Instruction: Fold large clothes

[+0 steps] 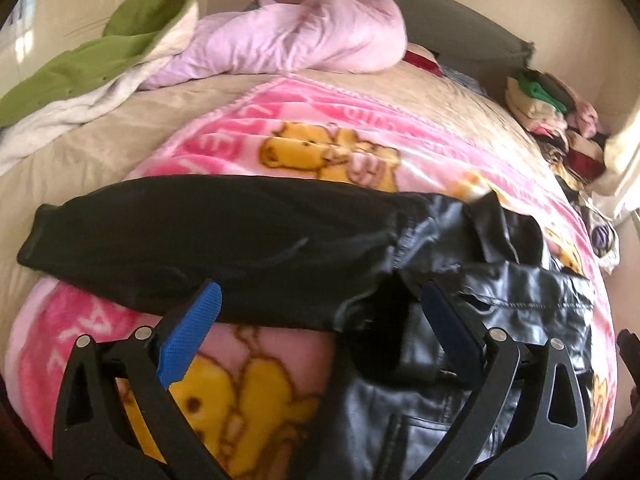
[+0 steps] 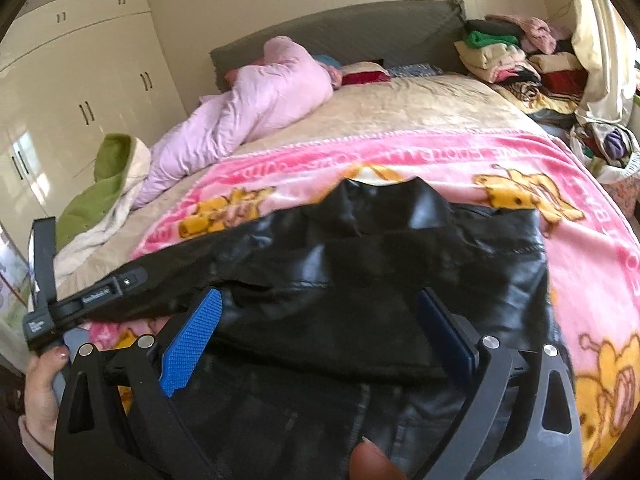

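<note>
A black leather jacket (image 1: 460,364) with a soft black sleeve or lining (image 1: 208,232) lies spread across a pink cartoon-bear blanket (image 1: 320,140) on the bed. My left gripper (image 1: 320,312) is open, hovering over the jacket's left part, blue pads wide apart. In the right wrist view the jacket (image 2: 400,248) fills the centre. My right gripper (image 2: 320,312) is open above it, holding nothing. The left gripper's body and the hand holding it show at the left edge (image 2: 52,312).
A lilac duvet (image 2: 248,104) and a green-and-white blanket (image 2: 100,196) lie at the bed's far left. Stacked clothes (image 2: 508,60) sit at the far right by the grey headboard (image 2: 352,28). White wardrobes (image 2: 80,80) stand left.
</note>
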Motion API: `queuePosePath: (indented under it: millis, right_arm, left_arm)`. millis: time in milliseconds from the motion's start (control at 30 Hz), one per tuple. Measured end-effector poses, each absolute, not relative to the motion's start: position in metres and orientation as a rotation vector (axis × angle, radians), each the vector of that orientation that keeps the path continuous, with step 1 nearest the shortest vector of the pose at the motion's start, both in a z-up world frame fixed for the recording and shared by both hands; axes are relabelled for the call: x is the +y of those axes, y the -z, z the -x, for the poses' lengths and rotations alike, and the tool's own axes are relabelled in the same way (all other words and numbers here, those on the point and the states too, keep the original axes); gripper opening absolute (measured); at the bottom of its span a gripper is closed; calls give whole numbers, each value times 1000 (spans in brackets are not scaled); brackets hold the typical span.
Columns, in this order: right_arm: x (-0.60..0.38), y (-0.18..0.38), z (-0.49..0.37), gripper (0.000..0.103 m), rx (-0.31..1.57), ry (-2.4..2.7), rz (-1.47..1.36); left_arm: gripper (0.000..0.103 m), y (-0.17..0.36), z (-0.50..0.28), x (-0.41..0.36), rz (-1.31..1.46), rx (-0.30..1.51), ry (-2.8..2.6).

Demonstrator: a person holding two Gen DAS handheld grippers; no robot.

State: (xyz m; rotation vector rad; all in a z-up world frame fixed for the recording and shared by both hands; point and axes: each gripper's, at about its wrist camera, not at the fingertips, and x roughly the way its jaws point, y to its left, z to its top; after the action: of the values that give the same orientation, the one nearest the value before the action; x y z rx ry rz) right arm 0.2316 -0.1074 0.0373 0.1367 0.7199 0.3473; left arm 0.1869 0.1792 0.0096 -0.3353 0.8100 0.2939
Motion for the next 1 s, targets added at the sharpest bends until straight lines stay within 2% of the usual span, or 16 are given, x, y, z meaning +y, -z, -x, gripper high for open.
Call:
queuePosePath:
  millis: [433,1000]
  right_arm:
    - [-20,-56,-244,97,679,-481,-70]
    - [73,-52,-257,97,688,-658,29]
  left_arm:
    - [94,-15,-169,234,439,753,-457]
    - [94,3,-146,307,537,736,-683]
